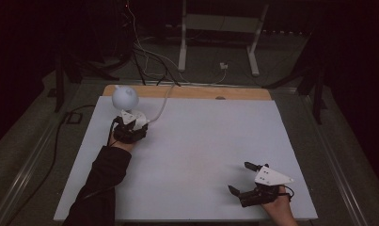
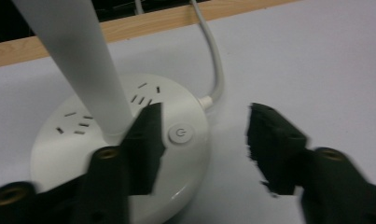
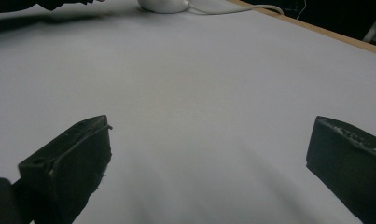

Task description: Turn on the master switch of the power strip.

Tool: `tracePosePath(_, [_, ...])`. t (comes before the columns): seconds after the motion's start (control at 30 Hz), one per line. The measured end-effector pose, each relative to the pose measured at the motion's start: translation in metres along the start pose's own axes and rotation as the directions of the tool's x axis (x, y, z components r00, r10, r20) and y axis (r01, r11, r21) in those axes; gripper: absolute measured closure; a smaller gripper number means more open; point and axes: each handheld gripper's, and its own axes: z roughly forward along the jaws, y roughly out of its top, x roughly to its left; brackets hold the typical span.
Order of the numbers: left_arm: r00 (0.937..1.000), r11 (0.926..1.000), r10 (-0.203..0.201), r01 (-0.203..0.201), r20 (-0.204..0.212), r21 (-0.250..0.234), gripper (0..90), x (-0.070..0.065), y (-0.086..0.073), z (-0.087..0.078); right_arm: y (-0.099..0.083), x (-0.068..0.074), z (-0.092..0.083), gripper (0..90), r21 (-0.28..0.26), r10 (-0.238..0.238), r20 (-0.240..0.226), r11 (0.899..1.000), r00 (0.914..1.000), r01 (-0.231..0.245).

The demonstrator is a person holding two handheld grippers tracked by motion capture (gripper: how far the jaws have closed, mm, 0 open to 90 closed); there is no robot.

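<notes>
Dim, underexposed high view with near-black surroundings; pale table top (image 1: 201, 141) brightest. Motion blur on jaws in left gripper view; soft shadows in right gripper view.

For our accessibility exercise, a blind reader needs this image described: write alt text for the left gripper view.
Two black jaws of the left gripper stand apart over a white round lamp base, one jaw lying over its top beside the power button, the other over the white table. The lamp's white stem rises at upper left, and its cord runs back past the wooden table edge.

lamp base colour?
White, with a round power button; lamp base is clearest in the left gripper view.
</notes>
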Motion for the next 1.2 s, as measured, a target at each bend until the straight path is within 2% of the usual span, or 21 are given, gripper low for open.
tracePosePath(0.1, [0.9999,1.0,0.001,-0.001,-0.014,-0.009,60.2,0.001,0.0,0.001,0.0,0.0,0.0,0.0,0.001,0.0,-0.002,1.0,1.0,0.0])
tracePosePath(0.2, [0.9995,0.9997,0.017,-0.017,-0.026,-0.018,66.5,0.003,0.001,0.001,0.0,0.0,0.0,0.0,0.001,0.001,-0.003,1.0,1.0,-0.001])
tracePosePath(0.3, [0.9994,0.9994,0.016,-0.017,-0.031,-0.031,75.6,0.004,0.002,0.001,0.0,0.0,0.0,0.0,0.0,0.001,-0.005,1.0,1.0,-0.001])
tracePosePath(0.43, [0.9986,0.9994,0.026,-0.027,-0.046,-0.019,84.6,0.005,0.003,0.003,0.0,0.0,0.0,0.0,-0.003,-0.002,-0.005,1.0,1.0,0.002])
tracePosePath(0.5, [0.9986,0.9993,0.034,-0.035,-0.04,-0.017,88.9,0.006,0.003,0.006,0.0,0.0,0.0,0.0,-0.002,-0.001,-0.005,1.0,1.0,0.001])
tracePosePath(0.7, [0.9989,0.9997,0.024,-0.024,-0.041,0.002,90.0,0.007,0.004,0.012,0.0,0.0,0.0,0.0,-0.002,0.001,-0.004,1.0,1.0,-0.001])
tracePosePath(0.77, [0.9962,0.998,0.063,-0.062,-0.06,0.015,90.0,0.005,0.003,0.015,0.0,0.0,0.0,0.0,-0.001,0.0,-0.004,1.0,1.0,0.0])
tracePosePath(0.83, [0.9967,0.9976,0.065,-0.064,-0.049,0.025,90.0,0.004,0.002,0.017,0.0,0.0,0.0,0.0,-0.001,0.0,-0.004,1.0,1.0,0.0])
tracePosePath(0.9, [0.9942,0.9957,0.088,-0.086,-0.061,0.033,90.0,0.002,0.001,0.018,0.0,0.0,0.0,0.0,-0.001,-0.001,-0.004,1.0,1.0,0.001])
tracePosePath(1.0, [0.992,0.9945,0.1,-0.097,-0.077,0.039,90.0,0.002,0.001,0.019,0.0,0.0,0.0,0.0,-0.002,0.001,-0.005,1.0,1.0,-0.001])
tracePosePath(1.1, [0.9917,0.9944,0.102,-0.1,-0.078,0.034,90.0,0.002,0.001,0.019,0.0,0.0,0.0,0.0,-0.001,0.0,-0.006,1.0,1.0,0.0])
tracePosePath(1.13, [0.9923,0.9941,0.107,-0.106,-0.063,0.024,90.0,0.002,0.0,0.019,0.0,0.0,0.0,0.0,-0.001,-0.001,-0.005,1.0,1.0,0.001])
tracePosePath(1.2, [0.9901,0.9924,0.122,-0.121,-0.068,0.019,90.0,0.001,-0.001,0.019,0.0,0.0,0.0,0.0,-0.001,-0.001,-0.005,1.0,1.0,0.001])
